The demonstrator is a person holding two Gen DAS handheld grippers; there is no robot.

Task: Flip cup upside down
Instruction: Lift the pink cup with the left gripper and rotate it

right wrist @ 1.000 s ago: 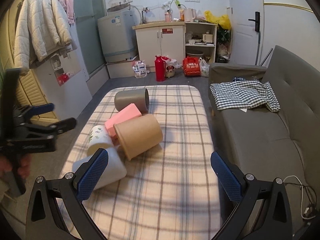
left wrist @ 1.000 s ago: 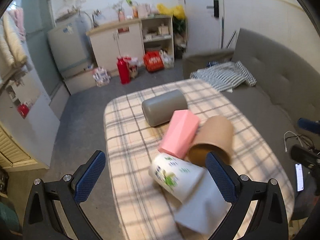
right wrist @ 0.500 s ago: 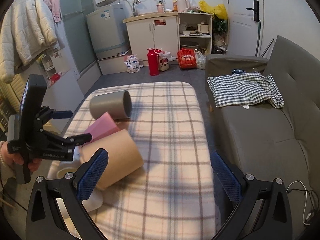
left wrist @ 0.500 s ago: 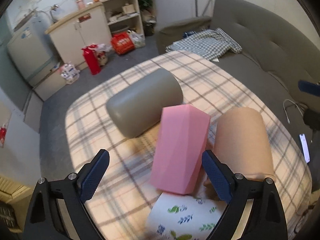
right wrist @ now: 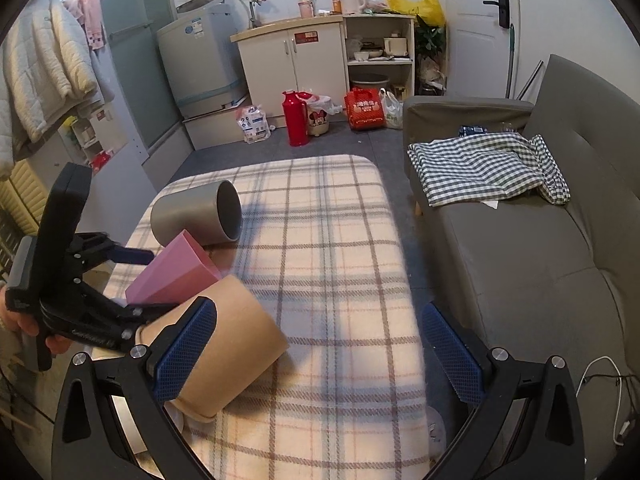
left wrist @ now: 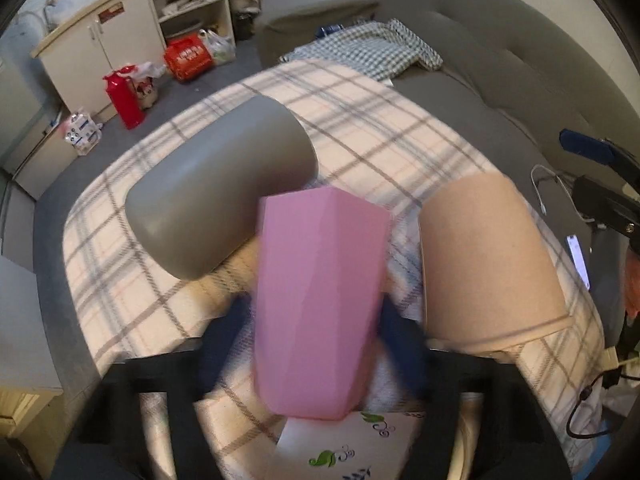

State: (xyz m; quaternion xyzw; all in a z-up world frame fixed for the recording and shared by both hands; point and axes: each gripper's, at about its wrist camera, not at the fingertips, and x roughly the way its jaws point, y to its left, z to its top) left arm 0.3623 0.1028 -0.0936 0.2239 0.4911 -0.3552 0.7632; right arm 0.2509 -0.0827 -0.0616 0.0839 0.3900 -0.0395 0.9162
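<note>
My left tool (left wrist: pixel 316 344) is nearest in its own view, its blue pads blurred, one on each side of the pink cup (left wrist: pixel 320 300). The pads sit right against the cup's faceted walls, so the tool looks closed on it, though the blur hides the exact contact. The pink cup lies on its side on the plaid-covered desk (left wrist: pixel 400 128), its closed base pointing away from me. Just under it, at the bottom edge, is a white cup with a leaf print (left wrist: pixel 352 448), only partly visible.

To the right of the pink cup, just beside it, lies the tan cup (left wrist: pixel 484 256), also on its side. To the left and farther off, the grey cup (left wrist: pixel 220 192) lies on its side with its rounded base toward the camera; the pink cup's far end overlaps it in this view.

My right tool (right wrist: pixel 316 356) hangs above the near end of the desk, pads spread wide with nothing between them; its left pad overlaps the tan cup (right wrist: pixel 228 352) in view, and I cannot tell whether they touch. From here the left tool (right wrist: pixel 132 280) reaches in from the left around the pink cup (right wrist: pixel 176 272), and the grey cup (right wrist: pixel 200 216) shows its open mouth.

Beyond the desk, a checked cloth (right wrist: pixel 488 168) lies on the grey sofa (right wrist: pixel 560 264), and a red thermos (right wrist: pixel 295 119) stands on the floor by the cabinet (right wrist: pixel 296 64).
</note>
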